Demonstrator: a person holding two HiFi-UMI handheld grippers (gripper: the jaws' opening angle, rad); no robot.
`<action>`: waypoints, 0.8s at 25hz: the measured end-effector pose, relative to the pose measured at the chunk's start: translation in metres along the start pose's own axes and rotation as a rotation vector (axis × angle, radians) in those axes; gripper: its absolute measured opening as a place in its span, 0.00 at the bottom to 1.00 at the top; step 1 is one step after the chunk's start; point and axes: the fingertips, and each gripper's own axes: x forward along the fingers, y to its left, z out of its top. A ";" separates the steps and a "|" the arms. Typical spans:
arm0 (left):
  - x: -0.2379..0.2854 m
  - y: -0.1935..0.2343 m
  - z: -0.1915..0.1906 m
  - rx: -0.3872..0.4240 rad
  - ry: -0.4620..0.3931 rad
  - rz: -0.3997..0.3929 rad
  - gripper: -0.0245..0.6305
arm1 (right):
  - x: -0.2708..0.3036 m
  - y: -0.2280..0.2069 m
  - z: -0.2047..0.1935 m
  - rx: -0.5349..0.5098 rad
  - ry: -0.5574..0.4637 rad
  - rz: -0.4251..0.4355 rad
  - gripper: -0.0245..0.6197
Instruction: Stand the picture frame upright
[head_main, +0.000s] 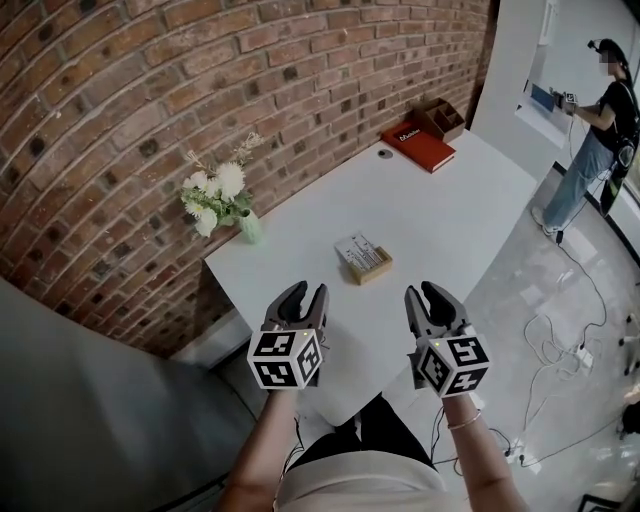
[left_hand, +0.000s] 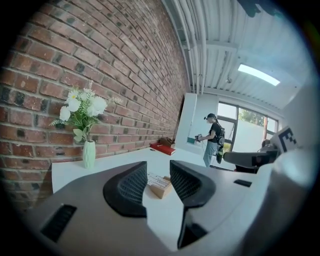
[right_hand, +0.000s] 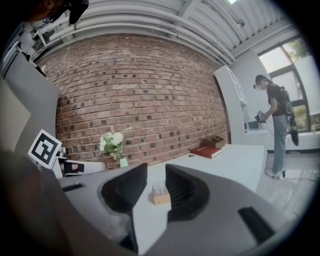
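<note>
The picture frame (head_main: 363, 258), a small wooden-edged frame, lies flat on the white table (head_main: 450, 220), just beyond both grippers. My left gripper (head_main: 304, 294) hovers over the table's near edge, open and empty. To its right my right gripper (head_main: 428, 294) is at the same height, also open with nothing between its fingers. In the left gripper view the frame (left_hand: 159, 184) shows through the gap of the left gripper (left_hand: 157, 169). In the right gripper view the frame (right_hand: 160, 194) lies ahead, between the jaws of the right gripper (right_hand: 156, 174).
A vase of white flowers (head_main: 222, 200) stands at the table's left by the brick wall (head_main: 150, 110). A red book (head_main: 417, 145) and a wooden organiser (head_main: 441, 117) sit at the far end. A person (head_main: 600, 130) stands beyond the table. Cables (head_main: 560, 340) lie on the floor at right.
</note>
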 end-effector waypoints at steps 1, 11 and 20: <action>0.005 0.001 0.001 -0.002 0.003 0.004 0.23 | 0.005 -0.003 0.000 0.001 0.003 0.003 0.19; 0.064 0.017 0.003 -0.045 0.053 0.046 0.23 | 0.069 -0.032 -0.008 0.001 0.073 0.060 0.19; 0.125 0.033 -0.024 -0.137 0.150 0.076 0.22 | 0.124 -0.051 -0.024 0.009 0.150 0.112 0.19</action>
